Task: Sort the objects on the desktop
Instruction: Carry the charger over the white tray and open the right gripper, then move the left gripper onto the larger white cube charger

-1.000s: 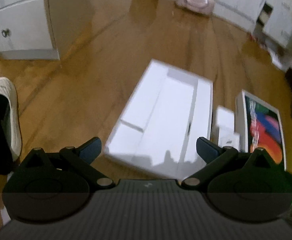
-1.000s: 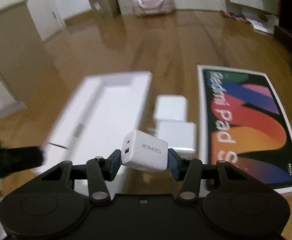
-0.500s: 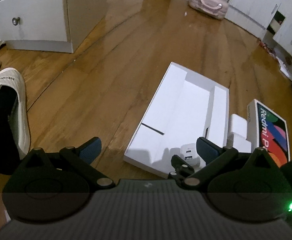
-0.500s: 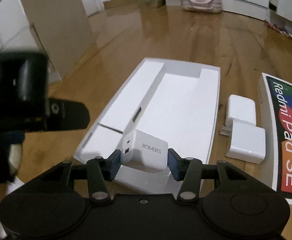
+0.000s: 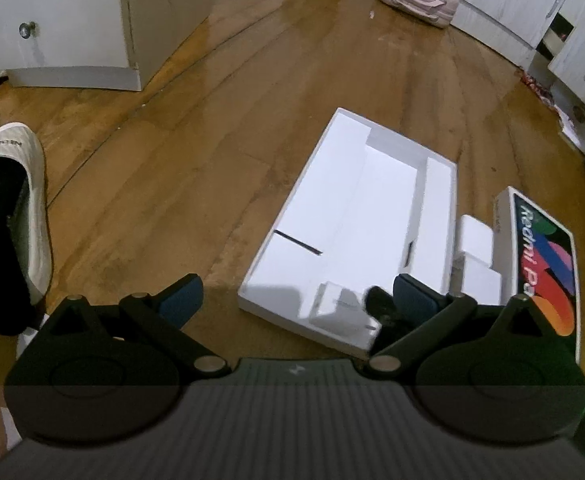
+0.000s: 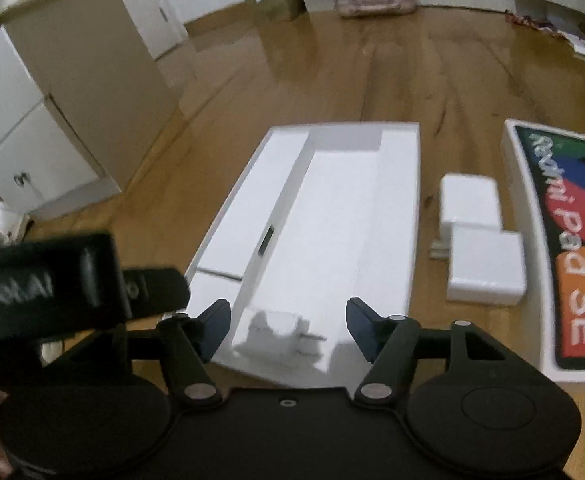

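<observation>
Our right gripper jaws are opening; the charger lies free in the tray. Lift straight clear. Left gripper jaws spread, empty.

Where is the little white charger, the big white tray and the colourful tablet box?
white charger [image 6: 278, 330], right wrist view, on its top face.
white tray [image 6: 352, 208], right wrist view, on its bare middle floor.
tablet box [image 6: 572, 240], right wrist view, on its printed lid.
</observation>
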A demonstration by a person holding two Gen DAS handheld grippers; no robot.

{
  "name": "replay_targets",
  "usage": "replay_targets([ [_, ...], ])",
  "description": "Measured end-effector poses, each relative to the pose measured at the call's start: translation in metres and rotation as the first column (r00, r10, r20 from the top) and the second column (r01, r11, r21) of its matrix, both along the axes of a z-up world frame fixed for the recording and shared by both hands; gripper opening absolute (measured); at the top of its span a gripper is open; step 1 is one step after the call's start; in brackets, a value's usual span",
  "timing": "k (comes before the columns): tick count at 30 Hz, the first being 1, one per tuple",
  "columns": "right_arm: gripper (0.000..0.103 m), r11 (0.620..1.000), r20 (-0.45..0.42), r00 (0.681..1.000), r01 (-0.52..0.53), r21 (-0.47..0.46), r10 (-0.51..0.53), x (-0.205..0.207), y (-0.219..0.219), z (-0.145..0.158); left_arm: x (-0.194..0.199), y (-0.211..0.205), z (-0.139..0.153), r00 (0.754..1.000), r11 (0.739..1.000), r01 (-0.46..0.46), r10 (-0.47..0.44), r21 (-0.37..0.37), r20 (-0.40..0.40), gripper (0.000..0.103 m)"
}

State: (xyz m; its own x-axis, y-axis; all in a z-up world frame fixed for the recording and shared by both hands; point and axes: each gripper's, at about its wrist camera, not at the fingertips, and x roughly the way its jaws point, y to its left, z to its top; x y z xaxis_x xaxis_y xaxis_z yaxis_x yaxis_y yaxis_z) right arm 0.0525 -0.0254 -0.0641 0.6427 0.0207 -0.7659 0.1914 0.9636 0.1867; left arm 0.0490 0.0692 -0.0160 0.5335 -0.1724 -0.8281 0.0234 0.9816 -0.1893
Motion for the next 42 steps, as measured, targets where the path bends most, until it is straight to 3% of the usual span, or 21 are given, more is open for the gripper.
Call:
replay_targets([
  [4, 0.071, 0.994, -0.051, 0.993, 0.109, -0.014, -0.110, -0.008, -0.035, 0.003, -0.002, -0.026, 0.013, 0.998, 0.998, 0.054, -0.055, 0.026, 0.030, 0.103],
  [9, 0.071, 0.971, -0.091, 0.971, 0.229, 0.074, -0.222, -0.034, -0.101, 0.022, -0.003, -0.066, 0.017, 0.988, 0.988, 0.152, -0.152, 0.017, 0.029, 0.102],
  [14, 0.071, 0.942, -0.138, 0.931, 0.333, -0.050, -0.336, -0.065, -0.144, 0.038, -0.006, -0.111, 0.010, 0.974, 0.973, 0.227, -0.227, 0.041, 0.001, 0.100],
  [17, 0.071, 0.924, -0.125, 0.918, 0.381, 0.020, -0.376, -0.082, -0.159, 0.037, -0.007, -0.135, 0.004, 0.960, 0.959, 0.279, -0.279, 0.050, -0.009, 0.100],
  [19, 0.071, 0.924, -0.122, 0.920, 0.380, 0.053, -0.371, -0.088, -0.162, 0.035, -0.004, -0.148, -0.001, 0.955, 0.953, 0.297, -0.297, 0.058, -0.018, 0.095],
  [21, 0.070, 0.913, -0.133, 0.908, 0.406, 0.045, -0.397, -0.089, -0.165, 0.031, 0.004, -0.159, -0.008, 0.950, 0.948, 0.311, -0.308, 0.067, -0.049, 0.078],
  [25, 0.070, 0.891, -0.105, 0.893, 0.447, 0.078, -0.438, -0.093, -0.177, 0.030, 0.017, -0.176, -0.015, 0.935, 0.934, 0.351, -0.348, 0.059, -0.063, 0.073],
  [27, 0.070, 0.873, -0.090, 0.878, 0.477, 0.102, -0.470, -0.094, -0.184, 0.030, 0.025, -0.184, -0.021, 0.925, 0.926, 0.374, -0.369, 0.053, -0.085, 0.064],
  [31, 0.070, 0.854, -0.082, 0.865, 0.501, 0.141, -0.494, -0.095, -0.187, 0.028, 0.036, -0.192, -0.031, 0.904, 0.904, 0.424, -0.419, 0.051, -0.083, 0.061],
  [38, 0.070, 0.863, -0.084, 0.879, 0.477, 0.168, -0.470, -0.088, -0.176, 0.024, 0.040, -0.186, -0.040, 0.915, 0.912, 0.402, -0.397, 0.080, -0.071, 0.061],
  [42, 0.070, 0.859, -0.085, 0.874, 0.486, 0.162, -0.478, -0.090, -0.176, 0.025, 0.041, -0.191, -0.049, 0.907, 0.906, 0.419, -0.414, 0.068, -0.076, 0.061],
])
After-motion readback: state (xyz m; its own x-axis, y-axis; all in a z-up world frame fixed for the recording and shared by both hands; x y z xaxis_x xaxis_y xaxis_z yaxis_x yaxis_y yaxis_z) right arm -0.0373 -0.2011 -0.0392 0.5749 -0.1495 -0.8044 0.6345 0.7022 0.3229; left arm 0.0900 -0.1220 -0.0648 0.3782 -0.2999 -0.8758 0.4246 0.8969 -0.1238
